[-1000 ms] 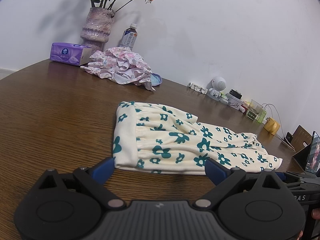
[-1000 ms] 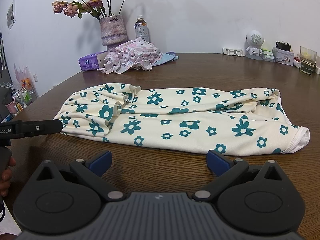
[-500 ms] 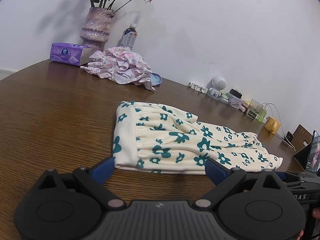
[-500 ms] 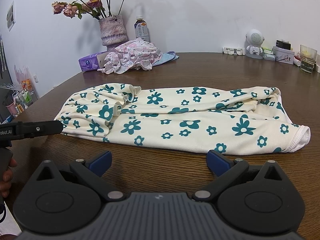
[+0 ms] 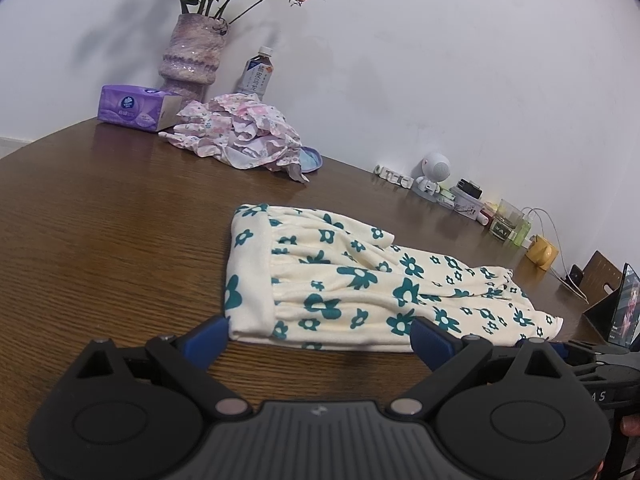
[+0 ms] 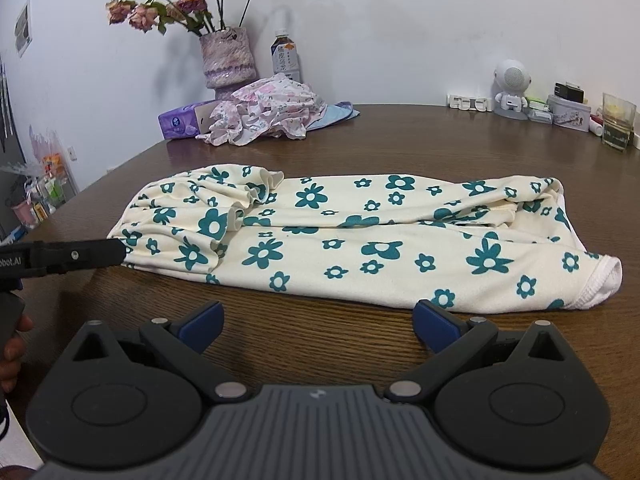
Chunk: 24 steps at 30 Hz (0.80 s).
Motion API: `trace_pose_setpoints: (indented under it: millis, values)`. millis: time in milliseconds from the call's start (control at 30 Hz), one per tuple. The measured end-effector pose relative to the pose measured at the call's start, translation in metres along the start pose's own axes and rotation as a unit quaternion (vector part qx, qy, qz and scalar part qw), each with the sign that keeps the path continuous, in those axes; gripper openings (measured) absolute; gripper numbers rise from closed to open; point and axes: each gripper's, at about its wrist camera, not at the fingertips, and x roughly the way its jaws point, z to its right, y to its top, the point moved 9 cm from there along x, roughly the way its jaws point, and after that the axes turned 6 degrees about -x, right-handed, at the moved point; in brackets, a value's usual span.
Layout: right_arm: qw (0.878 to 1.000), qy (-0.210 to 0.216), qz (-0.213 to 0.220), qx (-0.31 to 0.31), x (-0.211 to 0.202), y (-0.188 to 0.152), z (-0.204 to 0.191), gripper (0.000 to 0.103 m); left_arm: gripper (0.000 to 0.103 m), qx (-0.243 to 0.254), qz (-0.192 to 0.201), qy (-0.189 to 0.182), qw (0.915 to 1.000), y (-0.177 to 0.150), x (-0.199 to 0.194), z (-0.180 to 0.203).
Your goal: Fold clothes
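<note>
Right wrist view: floral garment [image 6: 360, 236] lies lengthwise left-right.

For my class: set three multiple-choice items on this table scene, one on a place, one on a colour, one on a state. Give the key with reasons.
1. Where does the purple tissue box stand?
A. beside the purple ribbed vase
B. on the cream trousers
C. by the white robot figurine

2. What colour are the flowers printed on the cream trousers?
A. red
B. teal
C. black

3. How do the right gripper fingers stand?
A. shut on cloth
B. shut on nothing
C. open, holding nothing

Key: 1 A, box sits next to the vase; 2 B, teal blooms cover the fabric; 3 C, the blue fingers stand wide apart over the brown wooden table.
</note>
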Motion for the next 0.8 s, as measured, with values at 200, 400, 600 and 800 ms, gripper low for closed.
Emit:
trace_pose_setpoints:
  millis: [200, 400, 600, 800]
  values:
    - [1.0, 0.002, 0.002, -0.013, 0.005, 0.011, 0.0, 0.103, 0.098, 0.012, 0.009, 0.001, 0.9999, 0.01, -0.004, 0.004]
    - [1.0, 0.005, 0.006, -0.023, 0.009, 0.023, 0.002, 0.103, 0.098, 0.012, 0.02, 0.01, 0.9997, 0.024, -0.007, 0.002]
    - [0.999, 0.007, 0.008, -0.03, 0.013, 0.033, 0.003, 0.103, 0.098, 0.007, 0.018, 0.022, 0.9996, 0.032, -0.004, -0.004]
    - [0.999, 0.011, 0.005, -0.032, 0.02, 0.039, 0.003, 0.103, 0.098, -0.004, 0.011, 0.033, 0.9994, 0.039, 0.002, -0.012]
